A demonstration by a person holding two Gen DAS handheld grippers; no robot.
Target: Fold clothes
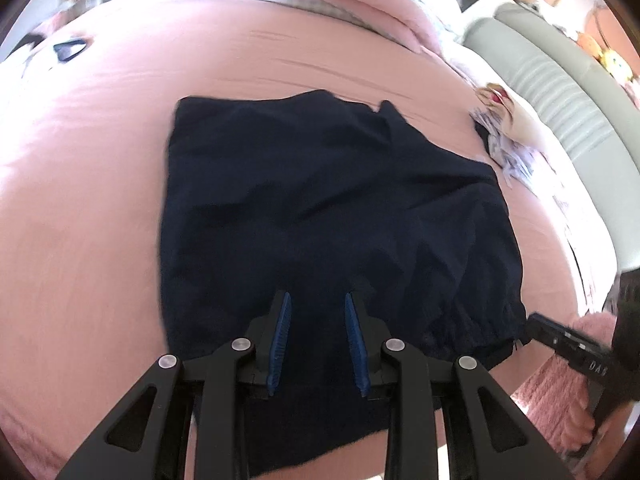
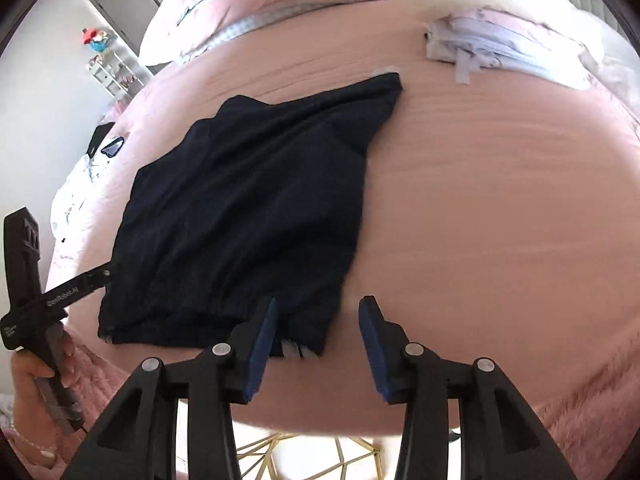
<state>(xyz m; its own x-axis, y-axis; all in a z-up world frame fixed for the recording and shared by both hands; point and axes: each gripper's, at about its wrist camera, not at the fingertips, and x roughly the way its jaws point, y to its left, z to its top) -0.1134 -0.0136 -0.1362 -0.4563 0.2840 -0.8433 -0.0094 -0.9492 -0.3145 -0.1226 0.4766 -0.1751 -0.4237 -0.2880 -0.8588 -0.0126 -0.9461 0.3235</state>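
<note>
Pink bed (image 2: 500, 200): dark garment (image 2: 248, 208) lies half folded, more folds left; left tongs (image 1: 316, 300) and right tongs (image 2: 318, 308) both open, empty.

The dark garment (image 1: 320, 208) is running under the left gripper (image 1: 318, 304) at six o'clock, its near hem hidden. Blur is smearing the pale clothes (image 2: 500, 48) at one o'clock.

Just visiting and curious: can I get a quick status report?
Left gripper open above the dark navy folded garment, gripping nothing. Right gripper open, empty, at its near edge. Garment flat on pink bedsheet. Nothing in the way.
</note>
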